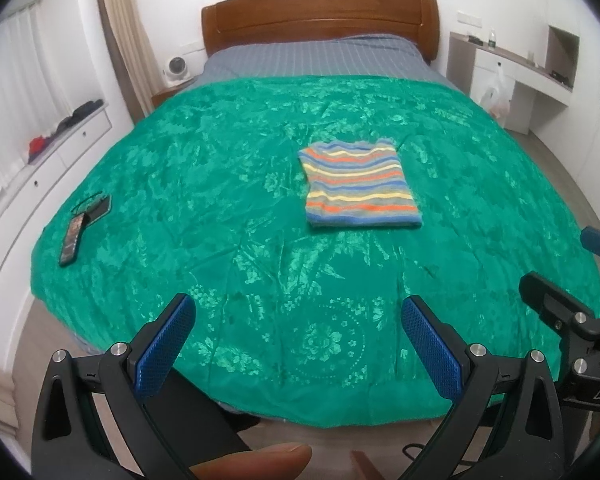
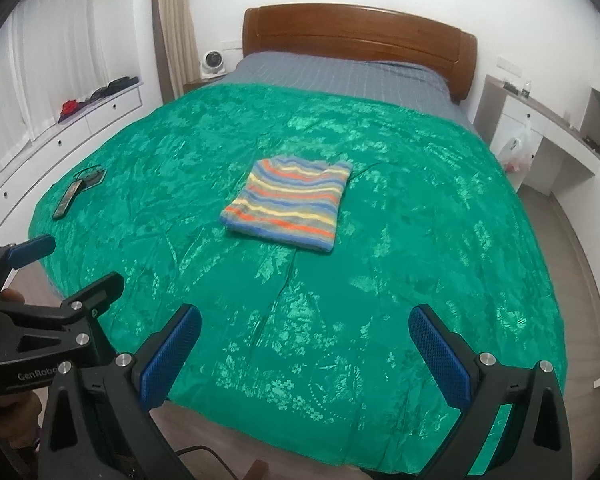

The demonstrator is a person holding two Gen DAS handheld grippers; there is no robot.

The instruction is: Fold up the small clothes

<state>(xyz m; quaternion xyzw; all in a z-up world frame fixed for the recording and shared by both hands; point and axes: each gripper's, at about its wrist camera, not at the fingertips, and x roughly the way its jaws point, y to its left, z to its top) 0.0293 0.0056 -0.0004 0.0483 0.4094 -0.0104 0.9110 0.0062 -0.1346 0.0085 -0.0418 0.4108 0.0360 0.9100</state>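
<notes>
Striped top (image 1: 360, 184) lies folded mid-bed on the green cover (image 1: 220, 200). We hold left gripper (image 1: 296, 344) & right gripper (image 2: 306, 350) wide open, both empty, near the foot edge.

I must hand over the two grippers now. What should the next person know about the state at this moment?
Left gripper: open, holds nothing, held back at the foot of the bed.
Right gripper: open, holds nothing, beside the left one.
Striped garment: lies folded in a neat rectangle near the middle of the green bedspread, not touched by either gripper.
Phone and a dark flat item lie near the bed's left edge, away from the garment.
Done: this garment looks fully folded.
Left: no other unfolded clothes show on the bed; check whether more pieces are to come.
</notes>
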